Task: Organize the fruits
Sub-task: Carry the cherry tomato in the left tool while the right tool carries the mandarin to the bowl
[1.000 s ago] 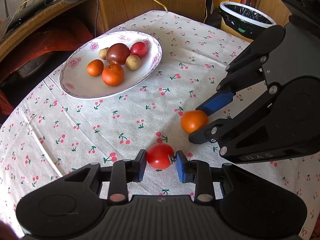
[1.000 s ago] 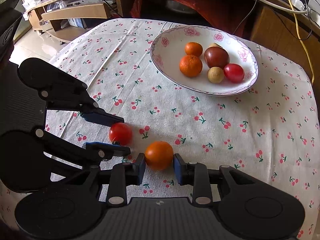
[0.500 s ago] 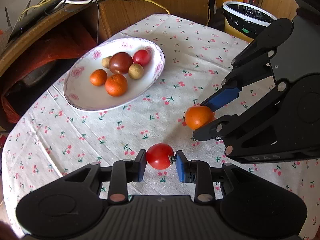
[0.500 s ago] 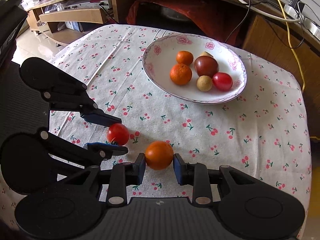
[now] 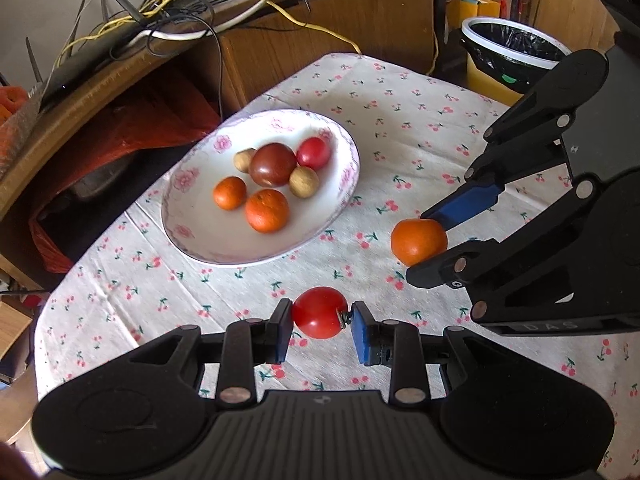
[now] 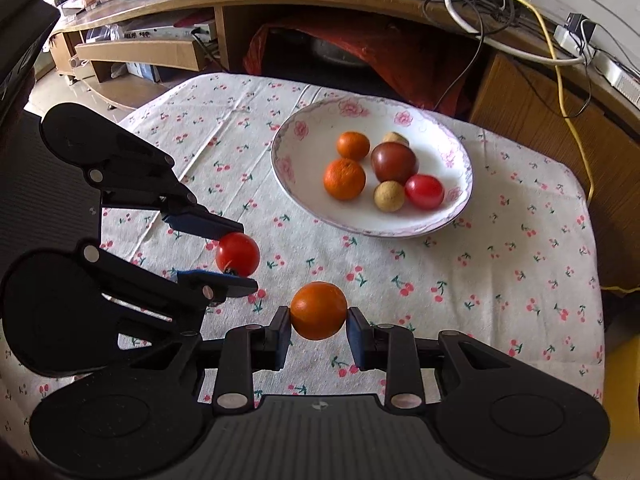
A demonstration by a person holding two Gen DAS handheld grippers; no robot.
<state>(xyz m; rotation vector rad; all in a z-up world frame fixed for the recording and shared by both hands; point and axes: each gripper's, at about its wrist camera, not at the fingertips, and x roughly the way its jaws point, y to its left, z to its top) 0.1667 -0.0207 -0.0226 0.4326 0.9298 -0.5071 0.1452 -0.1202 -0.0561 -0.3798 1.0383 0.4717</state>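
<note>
My left gripper (image 5: 320, 322) is shut on a red tomato (image 5: 319, 312) and holds it above the cherry-print tablecloth (image 5: 400, 136). My right gripper (image 6: 319, 330) is shut on an orange mandarin (image 6: 318, 310), also lifted. Each gripper shows in the other view: the right gripper (image 5: 434, 242) with the mandarin (image 5: 418, 241), the left gripper (image 6: 236, 254) with the tomato (image 6: 237, 254). A white flowered plate (image 5: 192, 224) (image 6: 288, 168) holds several fruits: two oranges, a dark tomato, a red tomato and two small brown fruits.
A lined bin (image 5: 512, 56) stands beyond the table's far right corner. A wooden desk (image 5: 320, 40) with loose cables (image 5: 180, 12) runs behind the table. A red bag (image 6: 400, 52) lies under it. Table edges are close on all sides.
Both grippers have risen with their fruits off the cloth and pulled back. The plate now looks smaller and farther away in both views.
</note>
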